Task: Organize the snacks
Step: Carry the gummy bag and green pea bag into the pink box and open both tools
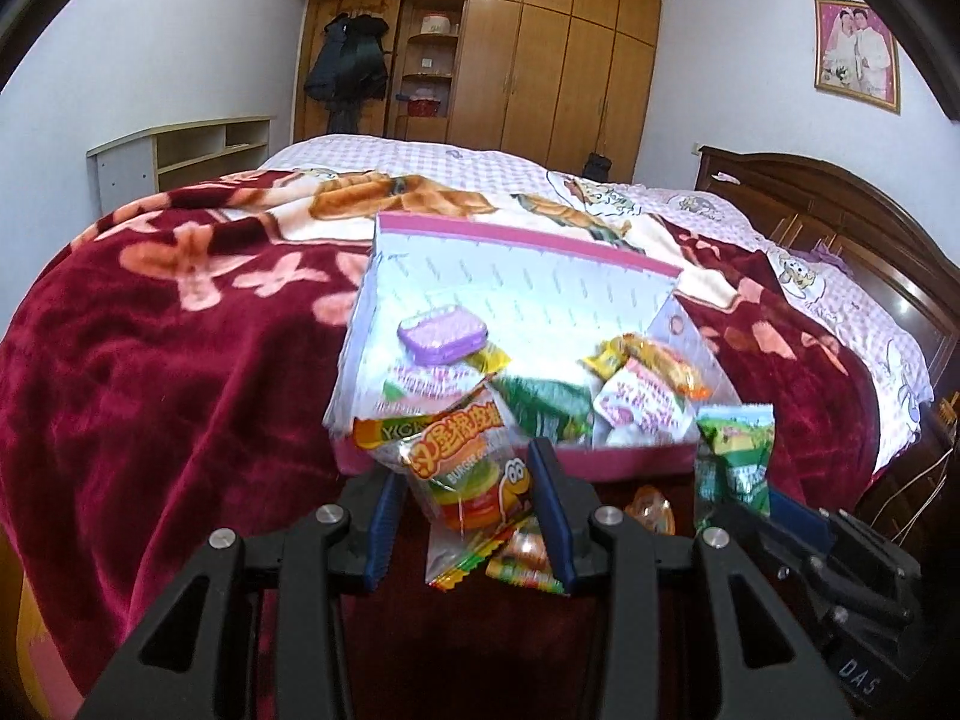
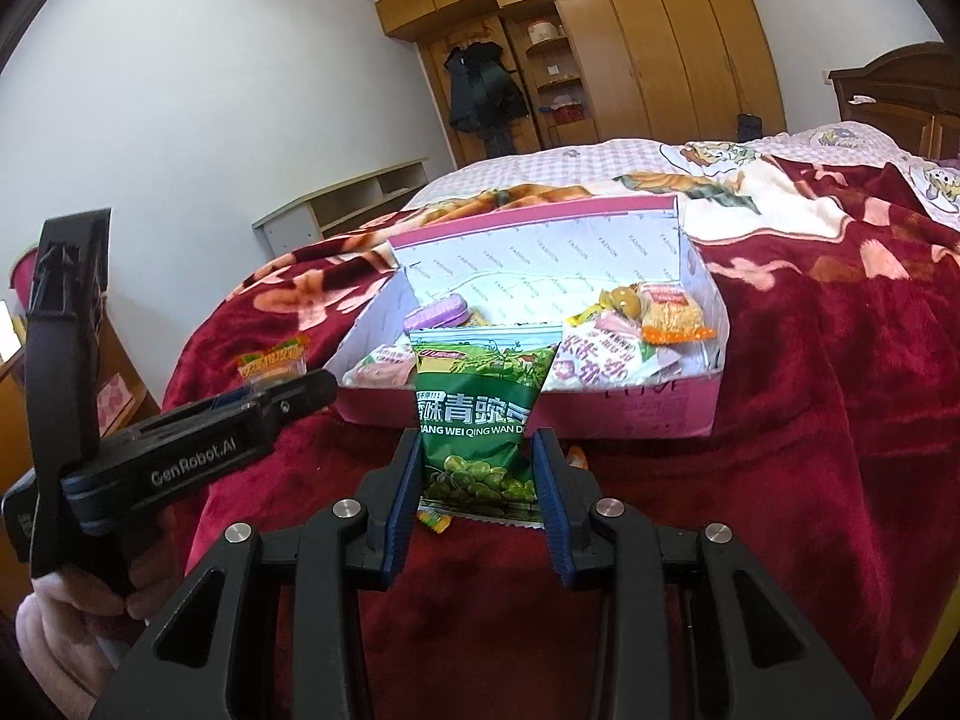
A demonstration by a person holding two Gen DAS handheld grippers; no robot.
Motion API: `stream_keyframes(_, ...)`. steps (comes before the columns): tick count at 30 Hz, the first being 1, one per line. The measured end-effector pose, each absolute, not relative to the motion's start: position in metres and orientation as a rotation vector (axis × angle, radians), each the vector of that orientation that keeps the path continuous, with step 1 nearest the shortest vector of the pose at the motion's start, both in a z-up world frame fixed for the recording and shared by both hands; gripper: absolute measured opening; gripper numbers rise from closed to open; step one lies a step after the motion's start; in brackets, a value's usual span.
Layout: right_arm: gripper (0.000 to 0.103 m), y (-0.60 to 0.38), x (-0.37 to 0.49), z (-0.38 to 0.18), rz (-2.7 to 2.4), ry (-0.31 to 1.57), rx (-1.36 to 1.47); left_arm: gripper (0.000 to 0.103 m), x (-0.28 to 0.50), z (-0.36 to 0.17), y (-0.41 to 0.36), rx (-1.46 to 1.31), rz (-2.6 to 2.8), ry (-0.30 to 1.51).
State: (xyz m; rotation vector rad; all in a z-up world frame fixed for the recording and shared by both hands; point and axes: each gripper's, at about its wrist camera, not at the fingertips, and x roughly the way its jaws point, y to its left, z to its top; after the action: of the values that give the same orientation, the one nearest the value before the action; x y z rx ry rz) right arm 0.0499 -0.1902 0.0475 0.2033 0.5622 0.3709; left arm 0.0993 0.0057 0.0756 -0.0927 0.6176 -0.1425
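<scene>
A pink box [image 1: 516, 461] with its lid up lies on the red blanket and holds several snack packets and a purple tin [image 1: 441, 336]. My left gripper [image 1: 465, 510] is shut on a burger gummy packet [image 1: 468, 474], held just before the box's near wall. My right gripper [image 2: 477, 474] is shut on a green pea packet [image 2: 480, 420], upright in front of the box [image 2: 630, 414]. The pea packet also shows in the left wrist view [image 1: 735, 450]. The left gripper shows in the right wrist view [image 2: 282, 396] at the left.
The bed's red blanket [image 1: 150, 372] spreads all around the box. A loose candy [image 1: 651, 507] lies on it near the box front. A dark headboard [image 1: 840, 222] is at right, wardrobes [image 1: 540, 48] at the back, a low shelf [image 1: 180, 156] at left.
</scene>
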Motion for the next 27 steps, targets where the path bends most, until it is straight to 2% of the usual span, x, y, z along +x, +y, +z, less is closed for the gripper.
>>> stream_keyframes(14,0.037,-0.2,0.082,0.062,0.364,0.542,0.2,0.042,0.157,0.09,-0.026,-0.078,-0.202,0.59)
stream_keyframes(27,0.037,-0.211,0.112,0.06,0.339,0.558,0.208,0.043,0.207,0.071,-0.046,-0.079,-0.219,0.637)
